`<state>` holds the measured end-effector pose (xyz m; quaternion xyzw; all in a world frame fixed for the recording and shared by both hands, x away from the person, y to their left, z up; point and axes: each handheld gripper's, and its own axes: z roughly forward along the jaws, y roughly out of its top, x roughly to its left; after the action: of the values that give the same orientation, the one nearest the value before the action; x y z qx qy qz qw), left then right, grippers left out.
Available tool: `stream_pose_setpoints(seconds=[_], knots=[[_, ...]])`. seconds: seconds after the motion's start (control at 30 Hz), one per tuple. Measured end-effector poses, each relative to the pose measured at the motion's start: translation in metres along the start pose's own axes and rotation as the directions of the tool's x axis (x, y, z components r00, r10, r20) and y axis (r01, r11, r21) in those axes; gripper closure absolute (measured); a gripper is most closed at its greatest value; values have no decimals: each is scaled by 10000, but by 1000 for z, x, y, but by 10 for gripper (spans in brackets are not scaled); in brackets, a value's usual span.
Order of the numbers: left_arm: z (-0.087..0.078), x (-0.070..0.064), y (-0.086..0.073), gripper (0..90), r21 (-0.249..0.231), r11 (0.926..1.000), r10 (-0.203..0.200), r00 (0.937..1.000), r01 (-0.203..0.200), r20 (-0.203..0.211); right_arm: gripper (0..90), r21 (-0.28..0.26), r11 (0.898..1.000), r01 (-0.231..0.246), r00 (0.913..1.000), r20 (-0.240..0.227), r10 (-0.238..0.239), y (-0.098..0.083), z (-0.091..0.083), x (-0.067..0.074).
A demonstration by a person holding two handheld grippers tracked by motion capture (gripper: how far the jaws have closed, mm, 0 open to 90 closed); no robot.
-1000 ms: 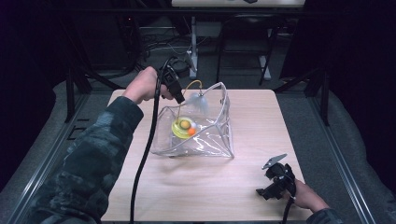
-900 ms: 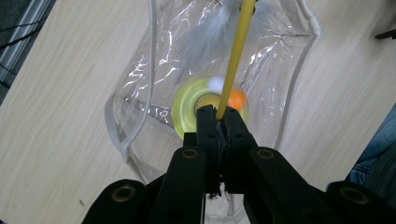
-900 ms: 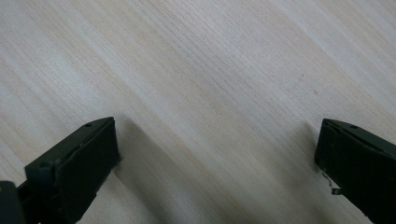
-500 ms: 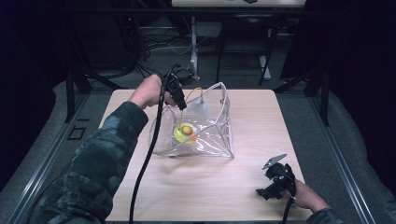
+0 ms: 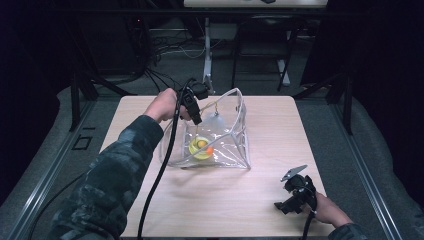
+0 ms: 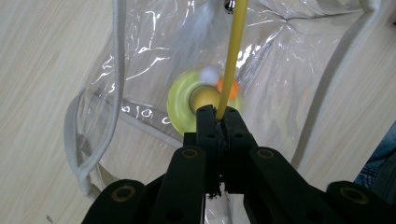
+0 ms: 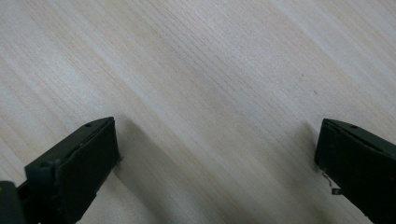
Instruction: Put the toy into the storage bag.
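Left side: a forearm in a mottled camouflage sleeve reaches forward across the pale wood-grain bench. The hand holds the left tongs above the near-left part of a clear plastic bag, tips pointing down into it. A black cable trails from them back along the arm.

Left tongs, own view: jaws pressed together, pinching a thin yellow stick. The stick runs straight up from the tips; a small metal fitting and something white, soft and blurred sit at its far end.

Centre: the bag stands open on the bench, glossy and creased, with stiff whitish edging and a looped strap. Inside, on the bottom, lies a round yellow disc with a darker yellow middle; a small orange ball touches its right edge. In the left tongs' view a small white ball sits blurred beside the orange one.

Right side: the right tongs rest low at the near-right corner of the bench, well apart from the bag, hand behind them. Own view: jaws spread wide, bare wood between, gripping nothing.
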<state>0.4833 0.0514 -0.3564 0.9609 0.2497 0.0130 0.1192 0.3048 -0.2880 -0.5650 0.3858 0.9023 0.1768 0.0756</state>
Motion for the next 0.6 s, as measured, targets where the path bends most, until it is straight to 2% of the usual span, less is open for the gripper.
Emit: stream_pose_setpoints(seconds=[0.43, 0.47, 0.5, 0.6], knots=[[19, 11, -2, 880, -128, 9980, -628, 9977, 624, -273, 0, -20, 10000, -6, 10000, -6, 6, 0, 0, 0], [21, 12, -2, 880, -186, 9974, -694, 9972, 689, -278, 0, -68, 10000, -59, 9995, -324, 57, 0, 1, 0], [23, 13, -3, 880, -242, 9967, -786, 9966, 781, -229, 0, -22, 10000, -9, 10000, -6, 9, 0, 0, 0], [23, 14, -3, 880, -374, 9954, -886, 9958, 877, -227, 0, 5, 10000, 35, 10000, -9, -35, 0, 0, 0]])
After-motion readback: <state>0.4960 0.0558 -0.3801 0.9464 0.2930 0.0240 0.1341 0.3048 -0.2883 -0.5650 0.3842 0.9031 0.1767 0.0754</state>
